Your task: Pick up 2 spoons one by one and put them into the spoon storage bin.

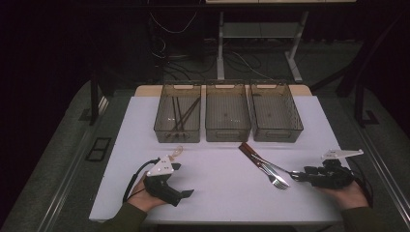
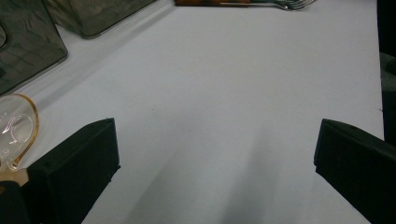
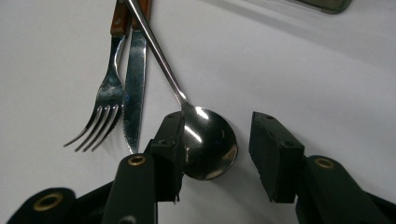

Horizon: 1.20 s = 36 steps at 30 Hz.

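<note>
Right now the right gripper (image 3: 212, 154) sits at the spoon (image 3: 208, 140), jaws apart with the bowl lying between them on the white table (image 1: 217, 193); the left pad (image 3: 170, 140) is against the bowl's edge, the other pad stands clear of it. No earlier look, so just that: parted, not clamped. The spoon's handle runs away across a knife (image 3: 135, 79), and a fork (image 3: 105, 107) lies just beside that knife, tines toward the gripper. One spoon, one knife, one fork, bunched together; knife and fork have brown wooden handles. In the high view the cutlery (image 1: 268, 166) lies right of centre, the right gripper (image 1: 302, 176) at its near end.

Over on the left, the left gripper (image 2: 215, 154) rests low over bare table, jaws wide apart, nothing between them. A clear spoon with an amber rim (image 2: 16, 130) lies just beside its left jaw.

Behind it all, three smoky plastic bins (image 1: 227, 116) in a row along the far edge. The left bin (image 1: 178, 116) holds several dark chopsticks; I can't count them.
</note>
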Tool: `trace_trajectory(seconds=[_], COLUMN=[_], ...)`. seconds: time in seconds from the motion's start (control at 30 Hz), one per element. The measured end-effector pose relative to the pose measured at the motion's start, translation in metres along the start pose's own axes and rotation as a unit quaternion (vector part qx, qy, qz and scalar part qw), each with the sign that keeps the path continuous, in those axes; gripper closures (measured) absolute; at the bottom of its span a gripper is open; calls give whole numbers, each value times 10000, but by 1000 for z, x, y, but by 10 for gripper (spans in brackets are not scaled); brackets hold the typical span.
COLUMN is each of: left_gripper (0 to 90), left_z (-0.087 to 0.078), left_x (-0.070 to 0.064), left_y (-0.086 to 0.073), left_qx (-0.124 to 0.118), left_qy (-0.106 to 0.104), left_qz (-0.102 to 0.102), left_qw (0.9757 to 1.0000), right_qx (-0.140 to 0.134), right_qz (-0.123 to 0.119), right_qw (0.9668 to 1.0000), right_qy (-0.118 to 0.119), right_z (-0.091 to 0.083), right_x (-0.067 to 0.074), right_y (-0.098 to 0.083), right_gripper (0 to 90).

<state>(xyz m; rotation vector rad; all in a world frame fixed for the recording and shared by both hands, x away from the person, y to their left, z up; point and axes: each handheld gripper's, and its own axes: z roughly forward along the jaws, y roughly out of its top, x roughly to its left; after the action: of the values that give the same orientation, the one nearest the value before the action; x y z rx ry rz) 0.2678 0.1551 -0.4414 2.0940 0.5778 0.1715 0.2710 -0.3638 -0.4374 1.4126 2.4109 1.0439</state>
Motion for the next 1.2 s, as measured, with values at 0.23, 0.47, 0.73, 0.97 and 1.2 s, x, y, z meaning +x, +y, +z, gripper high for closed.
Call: trace_trajectory(seconds=[0.23, 0.47, 0.73, 0.97, 1.2], left_gripper=[0, 0, 0, 0, 0], left_z=[0, 0, 0, 0, 0], left_x=[0, 0, 0, 0, 0], left_y=[0, 0, 0, 0, 0], left_qx=[10, 22, 23, 36, 37], left_qy=[-2, -4, -4, -4, -2], left_qz=[4, 19, 27, 46, 54], left_qw=[10000, 10000, 10000, 10000, 10000], right_qx=[132, 236, 316, 394, 284], right_qz=[-157, -378, -647, -895, -1040], right_qw=[9998, 9990, 9974, 9952, 9942], right_qy=[17, -101, -33, -5, -14], right_z=[6, 8, 10, 10, 7], right_x=[2, 6, 11, 17, 20], right_y=[0, 0, 1, 1, 3], right_gripper=[566, 596, 631, 682, 806])
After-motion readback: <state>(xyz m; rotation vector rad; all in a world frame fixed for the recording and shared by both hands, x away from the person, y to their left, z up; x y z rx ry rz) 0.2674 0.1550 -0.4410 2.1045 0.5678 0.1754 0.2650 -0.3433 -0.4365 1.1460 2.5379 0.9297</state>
